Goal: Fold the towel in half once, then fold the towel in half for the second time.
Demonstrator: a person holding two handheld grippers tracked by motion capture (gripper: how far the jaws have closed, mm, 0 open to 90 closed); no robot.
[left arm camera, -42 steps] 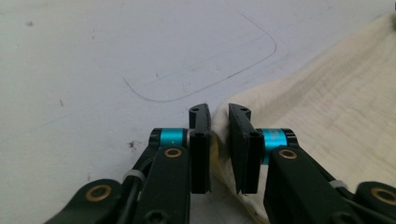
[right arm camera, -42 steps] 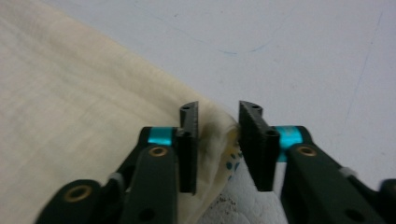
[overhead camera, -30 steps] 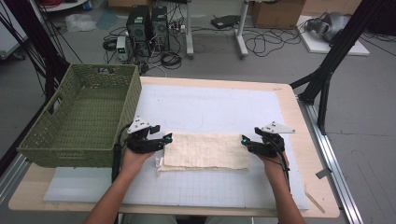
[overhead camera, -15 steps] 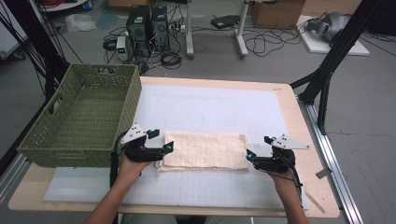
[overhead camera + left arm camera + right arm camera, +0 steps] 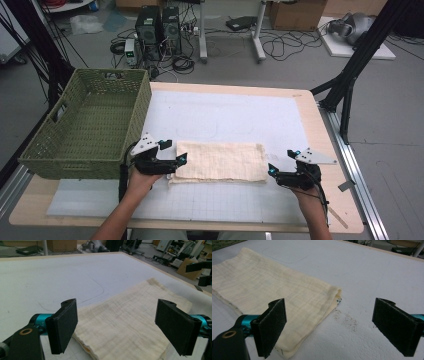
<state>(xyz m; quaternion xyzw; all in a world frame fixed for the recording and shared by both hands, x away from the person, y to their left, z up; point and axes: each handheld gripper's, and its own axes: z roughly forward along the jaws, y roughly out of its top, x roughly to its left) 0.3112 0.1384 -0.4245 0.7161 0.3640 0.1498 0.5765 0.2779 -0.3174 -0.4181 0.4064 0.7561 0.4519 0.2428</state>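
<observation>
On the worktop (image 5: 300, 107) the folded cream cloth (image 5: 220, 161) lies flat between your hands. Your left claw (image 5: 181, 161) gapes wide at its left end, your right claw (image 5: 271, 170) wide just off its right end, neither gripping it; both have just been opening.

Folded cloth (image 5: 130, 325) cut off at bottom edge, underside hidden

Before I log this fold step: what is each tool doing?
Left tool: just opened, nothing gripped, over the folded cloth.
Right tool: just opened, empty, beside the cloth's end.
</observation>
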